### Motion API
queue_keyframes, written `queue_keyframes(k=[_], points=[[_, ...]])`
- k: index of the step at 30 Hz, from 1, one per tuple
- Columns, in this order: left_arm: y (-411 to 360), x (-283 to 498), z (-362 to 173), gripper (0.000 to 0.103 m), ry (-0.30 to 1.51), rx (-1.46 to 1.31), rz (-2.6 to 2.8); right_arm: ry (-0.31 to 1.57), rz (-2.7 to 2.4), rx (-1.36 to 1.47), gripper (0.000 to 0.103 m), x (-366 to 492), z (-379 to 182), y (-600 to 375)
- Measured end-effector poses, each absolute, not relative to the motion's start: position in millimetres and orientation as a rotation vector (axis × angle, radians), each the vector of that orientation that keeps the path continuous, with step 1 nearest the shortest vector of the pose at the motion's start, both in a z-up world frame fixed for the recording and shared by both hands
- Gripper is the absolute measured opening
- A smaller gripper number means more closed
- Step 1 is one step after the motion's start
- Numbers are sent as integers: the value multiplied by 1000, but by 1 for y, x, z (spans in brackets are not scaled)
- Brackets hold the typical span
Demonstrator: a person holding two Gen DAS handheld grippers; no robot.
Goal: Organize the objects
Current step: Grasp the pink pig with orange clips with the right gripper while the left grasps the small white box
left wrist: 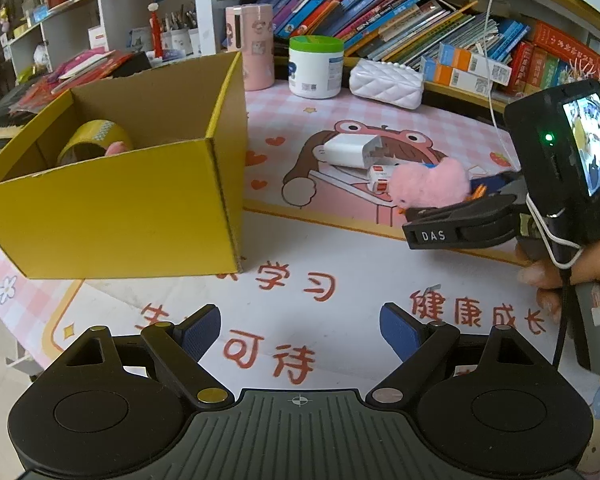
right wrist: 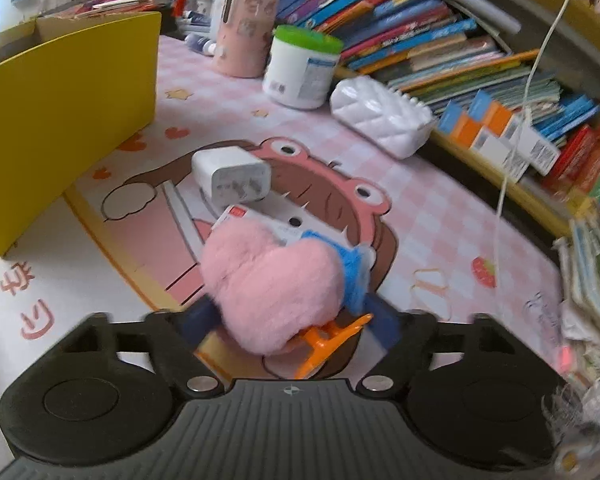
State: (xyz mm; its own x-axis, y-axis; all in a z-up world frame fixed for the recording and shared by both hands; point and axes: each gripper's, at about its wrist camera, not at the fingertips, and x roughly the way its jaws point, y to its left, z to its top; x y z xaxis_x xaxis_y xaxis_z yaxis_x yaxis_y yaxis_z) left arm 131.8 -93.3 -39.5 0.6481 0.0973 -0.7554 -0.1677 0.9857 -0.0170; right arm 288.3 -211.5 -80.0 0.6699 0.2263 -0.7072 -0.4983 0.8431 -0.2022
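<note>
Right gripper (right wrist: 296, 320) has its blue pads (right wrist: 384, 320) pinching the pink plush clip (right wrist: 272, 288) just off the cartoon mat (right wrist: 420, 216), the white charger (right wrist: 232, 178) at its twelve o'clock. Left gripper (left wrist: 300, 332) hangs spread and empty, yellow box (left wrist: 120, 200) at ten o'clock.

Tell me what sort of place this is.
Probably a child's study desk at home. Rows of colourful books fill the shelf behind, a cartoon desk mat printed with Chinese characters covers the tabletop, and pen cups stand on a side shelf.
</note>
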Motion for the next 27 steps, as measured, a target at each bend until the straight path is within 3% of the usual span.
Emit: queue_keyframes(k=[1,17,25,27], points=[[-95,133,-40,89,851,-89,144,733,427,-389,58,288,-79,-214],[-143,208,-51,87,836,-57,42,693,184,-43,53,244,-25,-314],[-153,263,-67,80,816,-82,90,685,161,-66,53,218,-17,-331],[-154,272,-72,73,819,-83,100,677,167,-82,53,214,-17,-332]])
